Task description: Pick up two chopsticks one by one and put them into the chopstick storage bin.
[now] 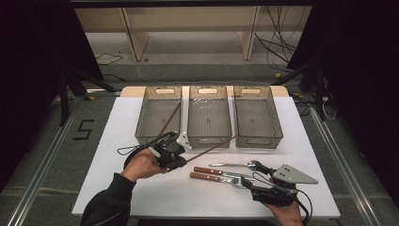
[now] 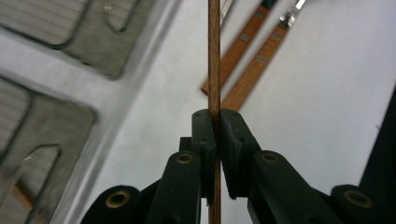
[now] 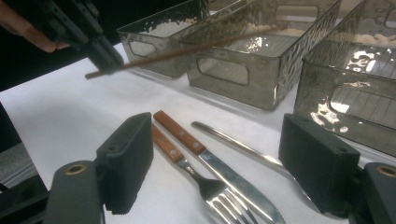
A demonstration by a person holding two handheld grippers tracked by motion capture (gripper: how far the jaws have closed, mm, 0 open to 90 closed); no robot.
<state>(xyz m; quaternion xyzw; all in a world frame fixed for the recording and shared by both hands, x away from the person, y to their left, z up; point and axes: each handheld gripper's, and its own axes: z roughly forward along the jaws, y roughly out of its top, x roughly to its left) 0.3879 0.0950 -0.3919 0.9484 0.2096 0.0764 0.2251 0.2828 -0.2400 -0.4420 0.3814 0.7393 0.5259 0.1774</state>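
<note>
My left gripper [image 1: 181, 161] is shut on a thin brown chopstick [image 1: 211, 149], held above the white table with its far end up by the middle bin [image 1: 209, 117]. The left gripper view shows its jaws [image 2: 217, 126] clamped on the chopstick [image 2: 214, 60]. A second chopstick [image 1: 169, 117] leans inside the left bin [image 1: 157, 115]. My right gripper [image 1: 248, 181] stands open over the fork [image 3: 187, 168] and knife [image 3: 219, 168], both wooden-handled, with a steel spoon [image 3: 243, 149] beside them. Nothing is gripped between its pads [image 3: 126, 158].
Three translucent grey bins stand in a row at the back of the table, the right bin [image 1: 258, 115] among them. In the high view the spoon [image 1: 235, 165], knife [image 1: 211, 171] and fork [image 1: 209, 177] lie side by side at front centre. Bare white table [image 1: 108, 188] lies at front left.
</note>
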